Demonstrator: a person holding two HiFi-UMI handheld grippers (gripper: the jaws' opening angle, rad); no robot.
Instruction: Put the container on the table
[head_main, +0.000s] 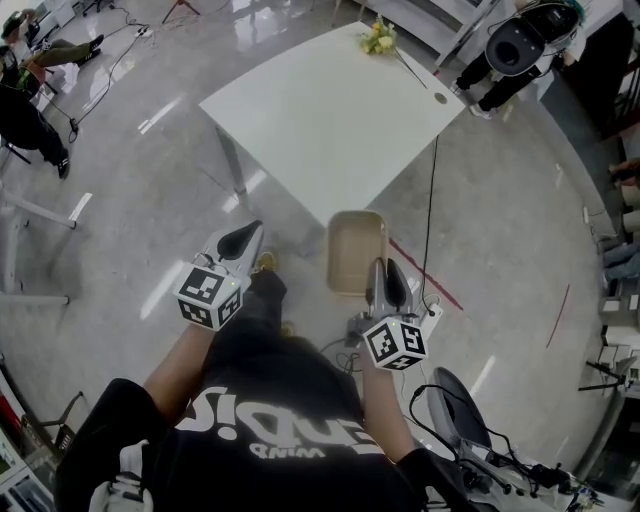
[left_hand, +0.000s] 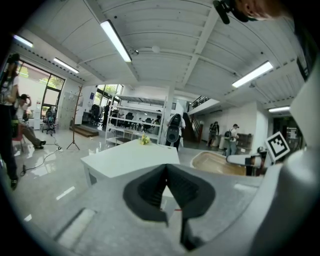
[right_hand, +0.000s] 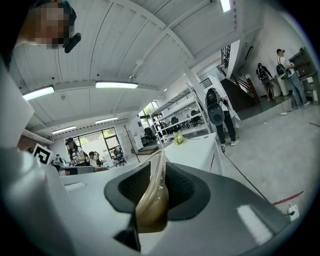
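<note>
Container (head view): tan container (head_main: 357, 250) is up in the air over the floor (head_main: 500, 250), just short of the counter's near corner, not on it.
R gripper (head view): R gripper (head_main: 386, 268) sits at the container's near right rim.
L gripper (head view): L gripper (head_main: 247, 238) is well left of the container, apart from it.
Counter (head view): white counter (head_main: 330, 120) w/ flowers (head_main: 378, 38) at its far edge.
Cable, tape (head view): black cable (head_main: 432, 210) runs down from the counter's right edge past the container. Red tape (head_main: 440, 292) lies on the floor just right of it.
Person (head view): person (head_main: 515, 48) stands past the far right corner.
Fingers (L gripper view): fingers (left_hand: 187, 190) clenched tip to tip, nothing btwn. Counter (left_hand: 130, 157) ahead, container (left_hand: 215, 162) to the right.
Fingers (R gripper view): fingers (right_hand: 182, 187) grasp the container (right_hand: 152, 205) rim, which runs up btwn them. Counter (right_hand: 197, 150) ahead w/ flowers (right_hand: 177, 139), cable (right_hand: 245, 175) across the floor at right.
</note>
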